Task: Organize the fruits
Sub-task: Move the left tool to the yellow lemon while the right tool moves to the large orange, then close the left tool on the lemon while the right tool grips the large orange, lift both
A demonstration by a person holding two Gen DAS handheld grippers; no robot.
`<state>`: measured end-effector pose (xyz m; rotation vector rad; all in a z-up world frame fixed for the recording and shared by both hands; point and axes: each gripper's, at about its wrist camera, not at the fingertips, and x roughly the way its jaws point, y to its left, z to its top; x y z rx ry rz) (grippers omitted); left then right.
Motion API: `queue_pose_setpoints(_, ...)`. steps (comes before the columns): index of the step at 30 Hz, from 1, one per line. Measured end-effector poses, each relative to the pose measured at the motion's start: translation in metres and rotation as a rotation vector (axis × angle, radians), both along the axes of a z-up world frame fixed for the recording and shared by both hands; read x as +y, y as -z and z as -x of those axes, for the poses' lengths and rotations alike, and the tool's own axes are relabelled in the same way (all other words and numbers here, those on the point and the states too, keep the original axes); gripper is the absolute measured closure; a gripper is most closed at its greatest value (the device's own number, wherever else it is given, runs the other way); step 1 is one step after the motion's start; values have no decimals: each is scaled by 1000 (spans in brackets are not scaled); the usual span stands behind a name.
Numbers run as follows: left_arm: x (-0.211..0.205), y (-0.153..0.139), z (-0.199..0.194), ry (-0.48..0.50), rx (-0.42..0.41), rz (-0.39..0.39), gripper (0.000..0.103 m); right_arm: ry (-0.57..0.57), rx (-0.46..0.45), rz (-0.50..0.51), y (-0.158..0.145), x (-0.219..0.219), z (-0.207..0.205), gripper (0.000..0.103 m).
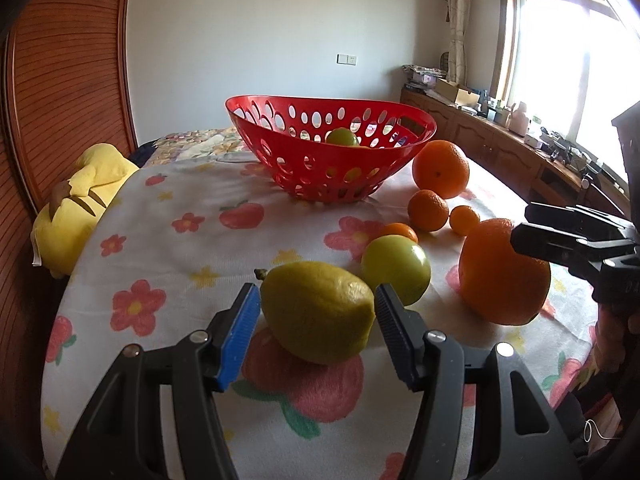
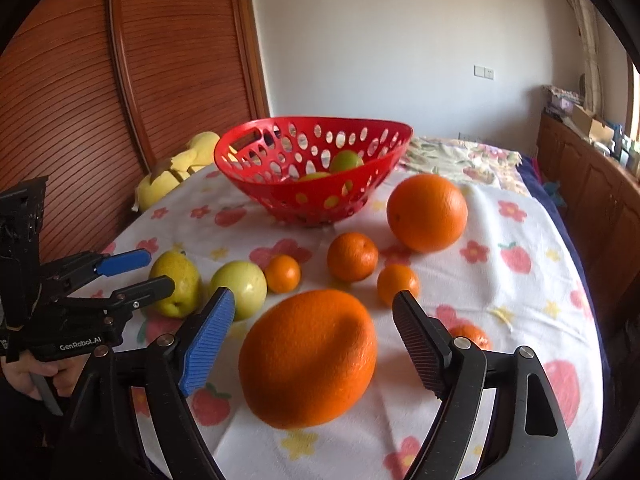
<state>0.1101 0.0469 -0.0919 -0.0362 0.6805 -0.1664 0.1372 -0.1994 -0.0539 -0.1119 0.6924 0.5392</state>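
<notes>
both grippers sit closest to the cameras, each with its fingers spread wide. left gripper brackets a yellow lemon lying on the flowered cloth; the blue pad and the dark pad stand on either side of the fruit, and whether they touch its skin cannot be told. right gripper likewise straddles a large orange, with a clear gap visible between each pad and the fruit.

the red perforated basket stands at the far side of the cloth and serves as the landmark. inside it a green fruit shows above the wall, with more yellow-green seen through the holes. just in front of the basket and to its right rests a second large orange. nearer than that, in front of the basket, lie three small tangerines: one mid-sized, one to its left, one to its right. a pale green apple lies between the lemon and the large orange, well in front of the basket, just beside the left tangerine. another small tangerine peeks from behind the right gripper's dark finger.

left of the basket, off the cloth's edge, a yellow plush toy leans by the wooden louvred door.
</notes>
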Motion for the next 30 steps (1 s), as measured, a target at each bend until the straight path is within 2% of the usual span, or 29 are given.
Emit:
queue_pose_setpoints(20,-6,11,-1,33,-11,-4,37,18,63,20,44,4,0,14)
queue_pose_setpoints(30,-12,14,-3,43,2,-22,36,1,57,-23,45,1,-1,16)
